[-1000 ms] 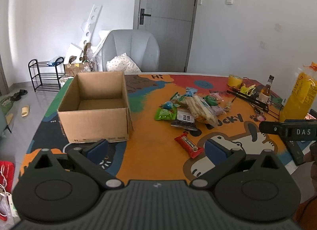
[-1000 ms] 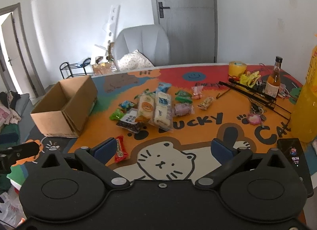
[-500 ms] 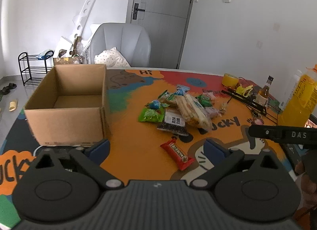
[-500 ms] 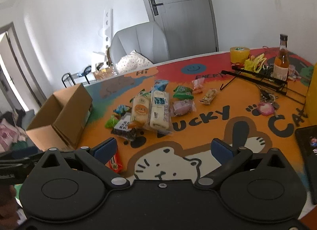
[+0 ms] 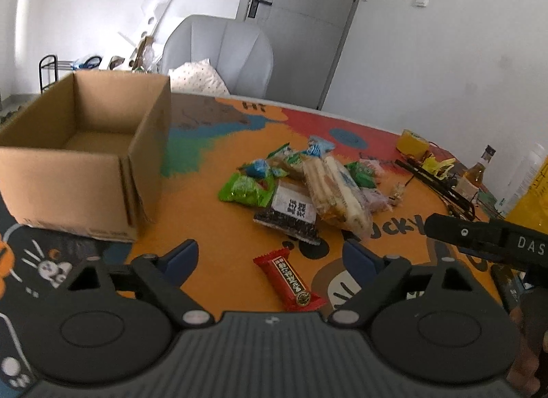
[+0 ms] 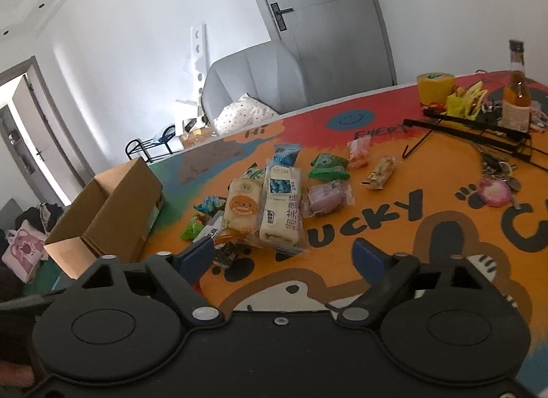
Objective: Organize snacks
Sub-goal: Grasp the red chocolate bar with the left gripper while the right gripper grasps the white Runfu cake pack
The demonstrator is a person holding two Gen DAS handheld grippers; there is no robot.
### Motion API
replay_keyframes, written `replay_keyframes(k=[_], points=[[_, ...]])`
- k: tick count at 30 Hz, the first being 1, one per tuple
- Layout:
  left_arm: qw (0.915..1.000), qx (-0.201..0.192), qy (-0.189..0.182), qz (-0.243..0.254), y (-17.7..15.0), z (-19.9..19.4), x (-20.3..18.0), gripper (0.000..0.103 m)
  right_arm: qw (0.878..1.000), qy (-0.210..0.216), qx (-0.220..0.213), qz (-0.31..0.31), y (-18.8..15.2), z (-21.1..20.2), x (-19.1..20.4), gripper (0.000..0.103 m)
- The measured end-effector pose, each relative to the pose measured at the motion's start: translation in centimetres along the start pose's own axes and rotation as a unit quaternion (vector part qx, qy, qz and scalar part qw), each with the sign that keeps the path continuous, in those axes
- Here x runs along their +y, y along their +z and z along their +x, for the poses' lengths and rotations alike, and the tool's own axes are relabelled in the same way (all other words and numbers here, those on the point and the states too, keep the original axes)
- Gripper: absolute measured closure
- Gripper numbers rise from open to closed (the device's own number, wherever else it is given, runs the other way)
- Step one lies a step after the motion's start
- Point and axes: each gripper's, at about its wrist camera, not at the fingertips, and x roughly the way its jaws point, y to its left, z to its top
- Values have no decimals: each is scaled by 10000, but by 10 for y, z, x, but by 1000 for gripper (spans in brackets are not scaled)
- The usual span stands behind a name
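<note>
An open, empty cardboard box (image 5: 82, 165) stands at the table's left; it also shows in the right wrist view (image 6: 113, 209). A pile of wrapped snacks lies mid-table: two long bread packs (image 6: 281, 206), a green packet (image 5: 245, 189), a black-and-white packet (image 5: 291, 214). A red bar (image 5: 289, 280) lies apart, nearest me. My left gripper (image 5: 270, 256) is open and empty, just above the red bar. My right gripper (image 6: 284, 256) is open and empty, close before the bread packs.
A colourful cartoon mat (image 6: 394, 216) covers the table. At the right stand a small amber bottle (image 6: 515, 96), a yellow tape roll (image 6: 435, 86), black rods (image 6: 479, 134), keys (image 6: 496, 189) and a large yellow bottle (image 5: 529, 192). A grey chair (image 5: 219, 52) stands behind the table.
Both grippers have moved forward towards the snacks. The left one has come over the red bar; the right one has tilted and neared the bread packs. Nothing was picked up.
</note>
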Motion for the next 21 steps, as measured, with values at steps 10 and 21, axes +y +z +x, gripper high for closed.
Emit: replay_keyframes(k=[10, 21], points=[[9990, 415, 169, -41, -9, 44, -8, 34, 9992, 237, 117, 291, 1, 29, -15, 31], [9974, 498, 468, 207, -11, 64, -18, 73, 9980, 281, 168, 539, 3, 53, -23, 31]])
